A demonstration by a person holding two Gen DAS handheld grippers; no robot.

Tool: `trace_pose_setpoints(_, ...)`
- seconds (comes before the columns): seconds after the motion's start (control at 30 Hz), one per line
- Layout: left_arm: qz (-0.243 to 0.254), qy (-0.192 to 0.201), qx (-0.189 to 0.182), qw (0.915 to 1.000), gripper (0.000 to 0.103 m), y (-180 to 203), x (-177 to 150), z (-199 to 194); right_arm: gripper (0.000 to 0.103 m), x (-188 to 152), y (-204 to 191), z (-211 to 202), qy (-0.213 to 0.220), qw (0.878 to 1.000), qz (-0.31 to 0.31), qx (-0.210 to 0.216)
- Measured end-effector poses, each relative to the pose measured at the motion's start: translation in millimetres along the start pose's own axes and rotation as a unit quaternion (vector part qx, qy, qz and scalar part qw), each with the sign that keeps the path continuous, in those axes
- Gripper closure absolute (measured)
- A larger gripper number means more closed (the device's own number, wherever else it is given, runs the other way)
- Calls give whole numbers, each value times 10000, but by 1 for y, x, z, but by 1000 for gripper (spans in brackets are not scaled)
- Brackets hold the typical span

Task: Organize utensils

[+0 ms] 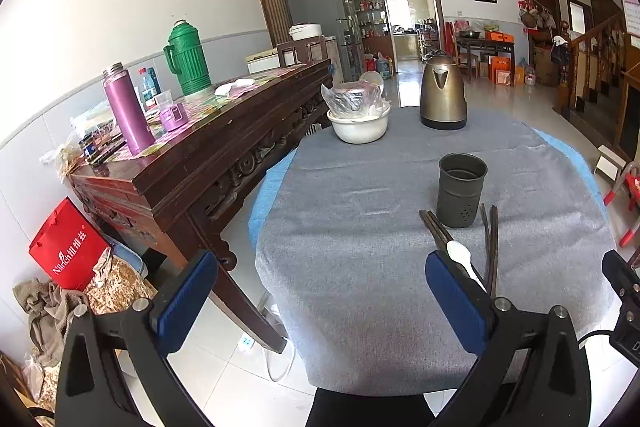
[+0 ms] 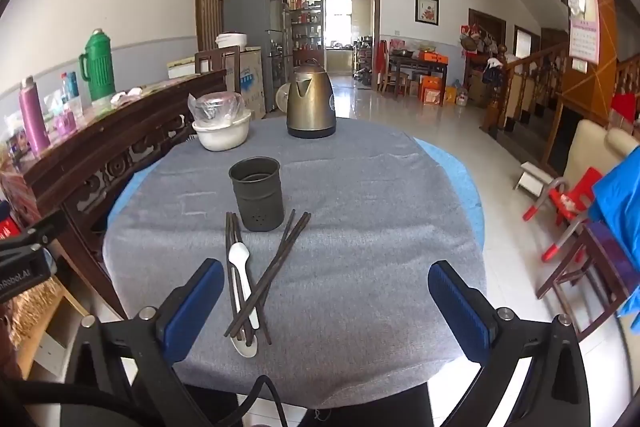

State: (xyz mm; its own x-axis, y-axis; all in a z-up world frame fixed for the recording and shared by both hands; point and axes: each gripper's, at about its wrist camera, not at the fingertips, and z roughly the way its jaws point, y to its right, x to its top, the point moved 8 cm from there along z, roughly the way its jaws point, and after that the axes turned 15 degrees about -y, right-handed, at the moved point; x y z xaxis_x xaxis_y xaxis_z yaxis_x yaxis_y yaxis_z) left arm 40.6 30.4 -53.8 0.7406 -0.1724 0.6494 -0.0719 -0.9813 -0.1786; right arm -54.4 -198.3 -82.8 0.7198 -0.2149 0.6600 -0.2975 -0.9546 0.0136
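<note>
Dark upright holder (image 2: 258,193), crossed brown chopsticks (image 2: 267,277), white spoon (image 2: 242,277) flat before it

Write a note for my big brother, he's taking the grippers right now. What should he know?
Left gripper: open, empty. Right gripper: open, empty.
The dark utensil holder stands upright on the grey tablecloth, nothing visible inside.
In front of it lie the dark chopsticks, some crossed, a white plastic spoon among them, and a metal spoon partly underneath.
Done: nothing yet.
Left: put every utensil in the holder.
</note>
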Motion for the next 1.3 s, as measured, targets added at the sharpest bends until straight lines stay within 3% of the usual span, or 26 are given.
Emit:
trace_pose_setpoints(0.43,-20,-133,-66,9999,0,-1,-5,7,0,1,-13,-8,89,9994,-271,-170)
trace_pose_setpoints(1.3,49,-199,-164,9997,0,5,-11,8,0,-1,-10,-7,37,9997,-208,-140)
